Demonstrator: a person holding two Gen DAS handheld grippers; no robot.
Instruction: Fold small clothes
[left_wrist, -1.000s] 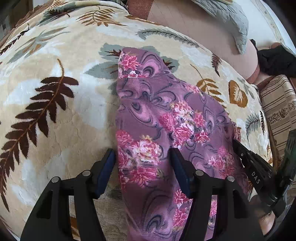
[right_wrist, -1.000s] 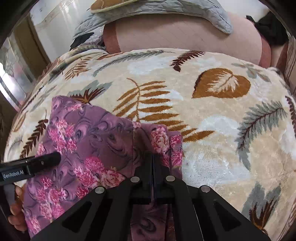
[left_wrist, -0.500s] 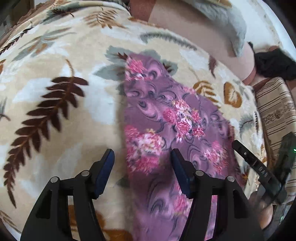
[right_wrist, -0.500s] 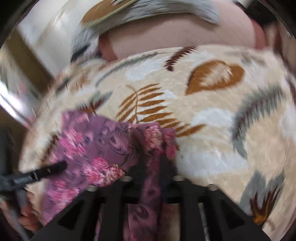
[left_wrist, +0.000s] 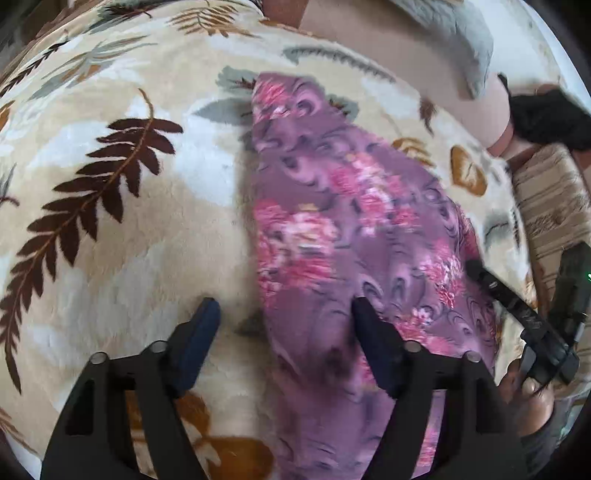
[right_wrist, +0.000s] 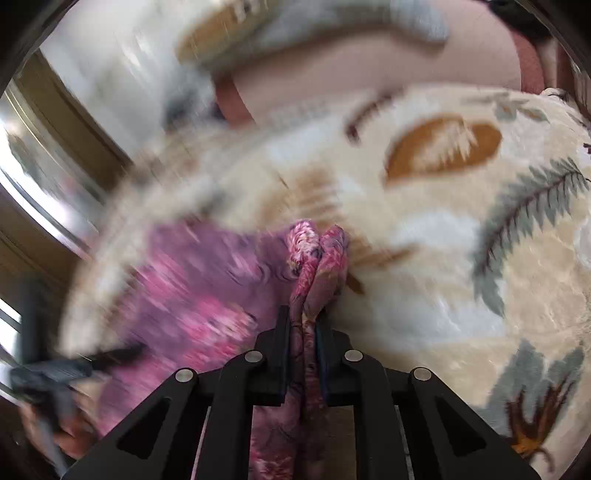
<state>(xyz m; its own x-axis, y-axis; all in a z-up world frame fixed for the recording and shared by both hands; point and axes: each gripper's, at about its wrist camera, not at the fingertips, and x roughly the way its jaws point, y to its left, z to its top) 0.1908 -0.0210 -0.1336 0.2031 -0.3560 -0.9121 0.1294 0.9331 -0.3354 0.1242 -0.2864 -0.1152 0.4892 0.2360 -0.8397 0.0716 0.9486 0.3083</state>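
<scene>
While the right gripper (right_wrist: 302, 325) closes on the bunched floral garment (left_wrist: 351, 221), the opening left gripper (left_wrist: 284, 314), holding nothing, should pin the fold flat.

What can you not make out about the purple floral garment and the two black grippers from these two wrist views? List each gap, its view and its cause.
- Purple floral garment: its near end, left wrist view, hidden behind the left gripper, whose jaws are opening, and cut by the bottom edge.
- The garment's type: both views, folded and partly hidden.
- Its left part, right wrist view: motion blur.
- Right gripper, jaws closing with cloth between: the pinched layers cannot be counted, bunched.
</scene>
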